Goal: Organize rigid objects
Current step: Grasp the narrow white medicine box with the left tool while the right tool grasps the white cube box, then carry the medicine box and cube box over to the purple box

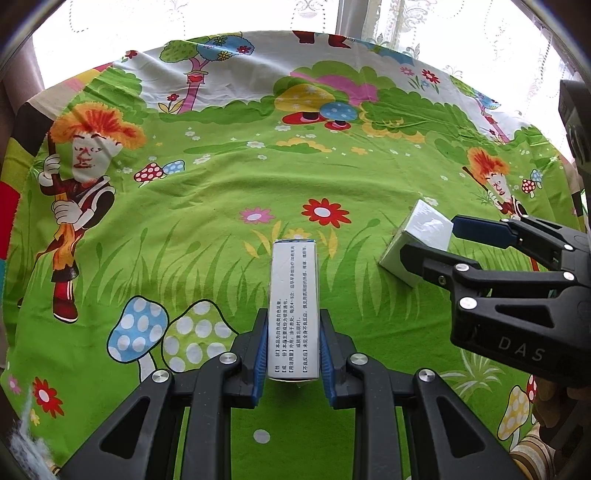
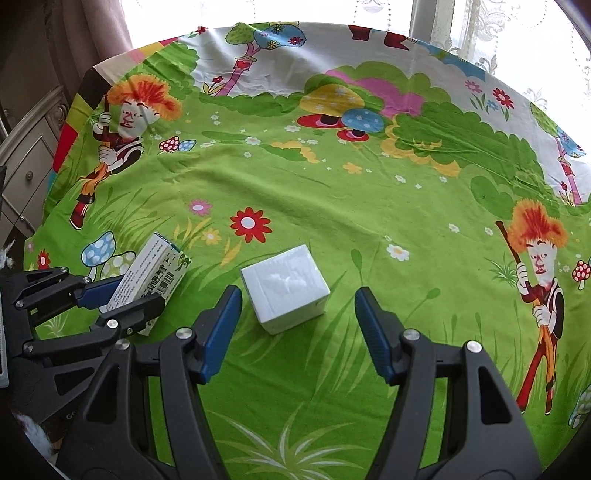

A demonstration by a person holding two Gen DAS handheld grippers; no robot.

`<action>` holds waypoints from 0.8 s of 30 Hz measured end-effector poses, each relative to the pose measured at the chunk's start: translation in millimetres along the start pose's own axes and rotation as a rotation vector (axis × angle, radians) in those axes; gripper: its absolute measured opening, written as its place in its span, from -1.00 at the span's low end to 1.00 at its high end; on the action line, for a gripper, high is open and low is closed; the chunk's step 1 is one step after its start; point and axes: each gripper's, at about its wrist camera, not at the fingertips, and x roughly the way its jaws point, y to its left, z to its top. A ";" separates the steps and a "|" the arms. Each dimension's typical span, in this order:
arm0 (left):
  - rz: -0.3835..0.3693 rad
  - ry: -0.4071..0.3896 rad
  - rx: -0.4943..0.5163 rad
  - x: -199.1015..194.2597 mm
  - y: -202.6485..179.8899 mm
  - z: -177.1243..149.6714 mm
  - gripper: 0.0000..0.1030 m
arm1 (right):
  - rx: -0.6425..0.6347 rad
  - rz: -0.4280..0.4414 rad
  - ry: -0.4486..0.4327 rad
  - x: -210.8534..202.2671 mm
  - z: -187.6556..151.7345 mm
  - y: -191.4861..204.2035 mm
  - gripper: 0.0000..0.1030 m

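Observation:
My left gripper (image 1: 294,325) is shut on a long narrow medicine box (image 1: 294,306) with printed text, held between its blue pads. The box (image 2: 147,277) and the left gripper (image 2: 122,295) also show at the left of the right wrist view. A white cube-shaped box (image 2: 285,288) lies on the cloth just ahead of my right gripper (image 2: 297,295), whose jaws stand wide apart on either side of it, not touching. In the left wrist view the white box (image 1: 417,240) sits between the right gripper's fingers (image 1: 476,229).
A bright green cartoon-print cloth (image 2: 332,184) covers the table. A window with lace curtains (image 2: 498,22) runs behind its far edge. A pale cabinet with drawers (image 2: 26,158) stands at the left.

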 end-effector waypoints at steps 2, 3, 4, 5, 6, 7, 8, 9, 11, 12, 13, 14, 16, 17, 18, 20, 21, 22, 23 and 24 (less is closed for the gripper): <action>0.000 -0.001 0.001 -0.1 0.1 0.2 -0.51 | 0.002 -0.001 0.013 6.5 0.7 0.5 0.27; 0.000 0.000 0.001 0.0 0.2 0.3 -0.51 | 0.005 0.001 0.016 8.7 0.3 0.6 0.08; -0.001 0.000 0.002 -0.1 0.3 0.4 -0.51 | 0.012 0.008 0.026 11.1 -0.4 0.5 -0.05; 0.000 -0.001 0.003 -0.2 0.2 0.5 -0.51 | 0.018 0.010 0.029 12.1 -1.0 0.4 -0.06; 0.000 -0.001 0.003 -0.7 -0.3 0.4 -0.51 | 0.021 0.008 0.023 11.4 -1.7 0.6 -0.06; 0.001 -0.003 0.005 -1.0 -0.5 0.6 -0.51 | 0.023 0.010 0.022 10.7 -2.6 0.9 -0.07; 0.001 -0.005 0.007 -1.6 -1.1 0.6 -0.51 | 0.026 0.008 0.021 9.7 -3.5 0.7 -0.07; 0.002 -0.008 0.010 -2.9 -2.4 0.2 -0.51 | 0.031 -0.001 0.020 8.0 -4.9 0.5 -0.07; 0.002 -0.016 0.020 -6.7 -5.9 -0.6 -0.51 | 0.046 -0.022 0.018 2.0 -8.6 -2.2 -0.07; 0.000 -0.020 0.027 -9.0 -8.2 -1.0 -0.51 | 0.060 -0.031 0.017 -2.6 -11.3 -4.9 -0.07; -0.004 -0.023 0.032 -11.7 -10.6 -1.6 -0.51 | 0.079 -0.041 0.014 -8.0 -14.2 -8.7 -0.07; -0.008 -0.026 0.036 -14.6 -13.0 -2.3 -0.51 | 0.101 -0.051 0.011 -14.5 -17.7 -13.0 -0.07; -0.028 -0.029 0.045 -21.9 -19.1 -4.5 -0.51 | 0.127 -0.075 0.000 -29.3 -26.5 -18.3 -0.07; -0.035 -0.033 0.052 -26.2 -23.1 -6.0 -0.51 | 0.133 -0.092 -0.004 -37.1 -31.0 -19.4 -0.07; -0.046 -0.036 0.059 -30.7 -27.4 -7.7 -0.51 | 0.142 -0.108 -0.008 -45.1 -36.1 -20.8 -0.07; -0.079 -0.038 0.071 -40.0 -36.9 -11.7 -0.51 | 0.175 -0.130 -0.013 -62.0 -46.9 -25.5 -0.07; -0.092 -0.041 0.080 -44.8 -42.7 -14.1 -0.51 | 0.191 -0.141 -0.011 -70.6 -52.9 -27.7 -0.07; -0.107 -0.045 0.093 -49.9 -49.5 -16.7 -0.51 | 0.204 -0.152 -0.010 -79.1 -59.0 -29.5 -0.07; -0.127 -0.047 0.106 -54.5 -56.5 -19.9 -0.51 | 0.214 -0.165 -0.011 -88.1 -65.5 -30.6 -0.07; -0.148 -0.047 0.118 -59.3 -64.4 -23.4 -0.51 | 0.225 -0.177 -0.012 -97.4 -72.2 -32.1 -0.07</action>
